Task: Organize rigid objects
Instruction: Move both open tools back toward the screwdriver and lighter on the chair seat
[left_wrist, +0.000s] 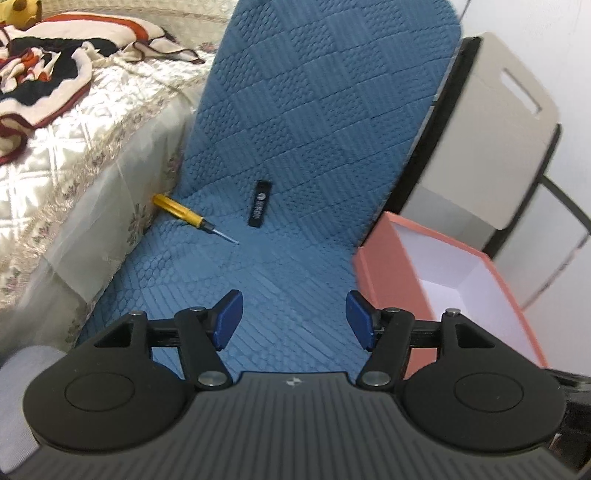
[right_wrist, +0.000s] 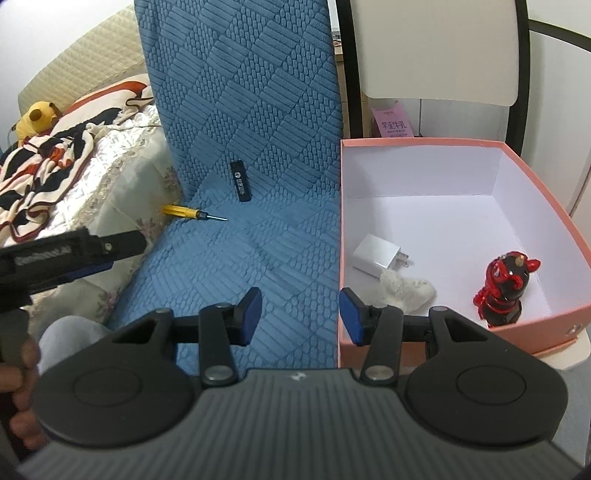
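Presently the left gripper (left_wrist: 291, 319) has its blue-padded fingers (left_wrist: 229, 318) released, with nothing between them; only the blue quilted seat cover (left_wrist: 295, 147) shows in the gap. The right gripper (right_wrist: 301, 317) likewise stands parted and empty, hovering over the seam between the cover and the pink cardboard box with white lining (right_wrist: 546, 192).

Ahead of the left fingers, well apart and slightly to their left, lies the yellow-handled screwdriver (left_wrist: 184, 212), its handle at the cover's edge beside the bed (left_wrist: 92, 147), its tip pointing inward. The flat black rectangular stick with pale lettering (left_wrist: 259, 204) lies near it, further back. Both appear to await collection.

Already inside the box: a white wall charger (right_wrist: 378, 254), a white fluffy item (right_wrist: 406, 290) and a red-and-black figurine (right_wrist: 504, 286), which I judge sorted. The box adjoins the cover, presumably for short transfers.
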